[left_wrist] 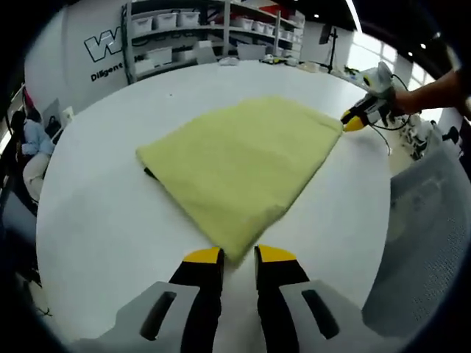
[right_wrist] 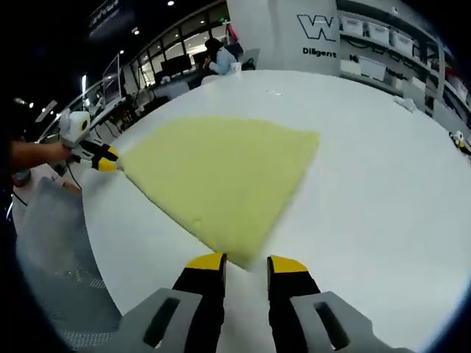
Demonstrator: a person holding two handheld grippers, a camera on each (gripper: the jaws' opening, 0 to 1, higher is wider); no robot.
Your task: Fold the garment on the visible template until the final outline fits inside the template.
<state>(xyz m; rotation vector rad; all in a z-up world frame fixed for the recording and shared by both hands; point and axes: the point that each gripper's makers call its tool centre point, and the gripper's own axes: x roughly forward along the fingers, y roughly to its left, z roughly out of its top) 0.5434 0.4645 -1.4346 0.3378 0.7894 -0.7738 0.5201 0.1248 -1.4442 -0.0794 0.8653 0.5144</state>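
Observation:
A pale yellow garment (left_wrist: 239, 165) lies folded flat on the round white table (left_wrist: 96, 213), and a thin dark edge (left_wrist: 150, 173) peeks out under its left side. My left gripper (left_wrist: 239, 257) is low over the table with its jaws slightly apart; the garment's near corner reaches the gap between the yellow tips. At the far right corner sits my right gripper (left_wrist: 352, 122), held by a hand. In the right gripper view the garment (right_wrist: 221, 173) points its near corner at my right gripper (right_wrist: 246, 263), open around it. The left gripper (right_wrist: 110, 165) touches the far left corner.
Shelves with white bins (left_wrist: 213, 29) stand behind the table, and a person (left_wrist: 29, 143) sits at the left. A grey mesh chair (left_wrist: 430, 228) stands by the table's right edge, seen also as a chair (right_wrist: 51, 243) in the right gripper view. Bare table (right_wrist: 383, 198) surrounds the garment.

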